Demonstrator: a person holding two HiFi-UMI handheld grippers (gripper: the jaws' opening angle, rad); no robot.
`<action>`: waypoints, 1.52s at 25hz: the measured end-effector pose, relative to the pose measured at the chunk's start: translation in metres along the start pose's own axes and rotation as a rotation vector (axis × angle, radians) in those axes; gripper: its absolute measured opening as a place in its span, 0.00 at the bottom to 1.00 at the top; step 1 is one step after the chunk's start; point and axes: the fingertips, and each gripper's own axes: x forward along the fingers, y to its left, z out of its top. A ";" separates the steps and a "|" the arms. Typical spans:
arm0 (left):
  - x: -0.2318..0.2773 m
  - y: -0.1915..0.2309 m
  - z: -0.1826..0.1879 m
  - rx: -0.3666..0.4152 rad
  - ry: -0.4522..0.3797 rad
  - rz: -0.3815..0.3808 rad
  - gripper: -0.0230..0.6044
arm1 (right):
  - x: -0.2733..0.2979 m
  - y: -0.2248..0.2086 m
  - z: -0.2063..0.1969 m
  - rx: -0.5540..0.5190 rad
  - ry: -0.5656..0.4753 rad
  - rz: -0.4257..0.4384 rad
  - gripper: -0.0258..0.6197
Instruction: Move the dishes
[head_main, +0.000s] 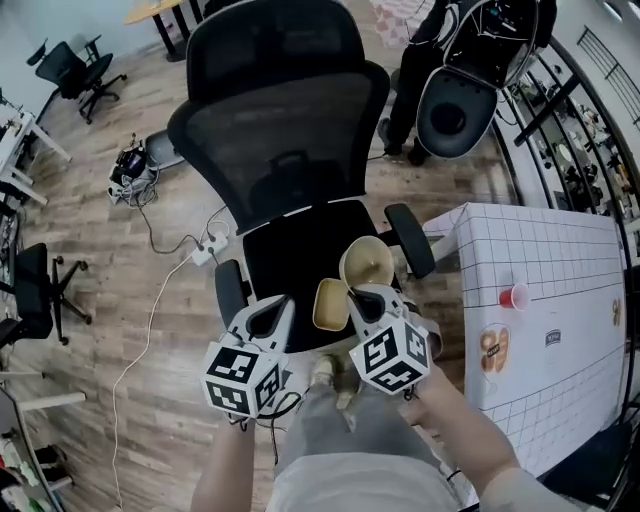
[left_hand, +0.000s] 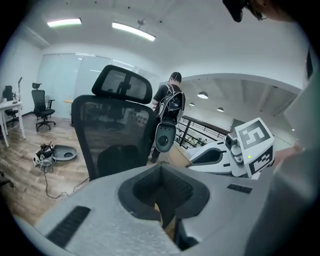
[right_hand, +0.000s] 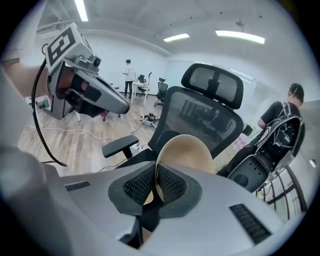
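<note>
Two tan dishes hang over the chair (head_main: 290, 245) seat. The right gripper (right_hand: 154, 187) pinches the round bowl (right_hand: 186, 152) by its rim, and the left gripper (head_main: 285, 300) is clamped on the smaller dish (head_main: 330, 303). Both look light, stiff and smooth, so rim grips may pivot.

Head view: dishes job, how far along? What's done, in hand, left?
Done: both dishes are up in the air, resting on no surface.
In hand: the right gripper is shut on the round dish. The left gripper looks shut on a beige edge, likely the smaller dish. Both are held above the chair.
Left: setting them down. Neither is placed yet, and the drop spot isn't shown.
</note>
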 end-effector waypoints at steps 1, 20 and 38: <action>-0.008 -0.006 0.013 0.027 -0.018 0.002 0.06 | -0.013 -0.005 0.009 -0.014 -0.013 -0.021 0.08; -0.066 -0.143 0.159 0.280 -0.305 -0.174 0.06 | -0.246 -0.070 0.097 0.132 -0.370 -0.201 0.08; -0.105 -0.231 0.201 0.492 -0.561 -0.265 0.06 | -0.397 -0.073 0.084 0.441 -0.968 -0.324 0.08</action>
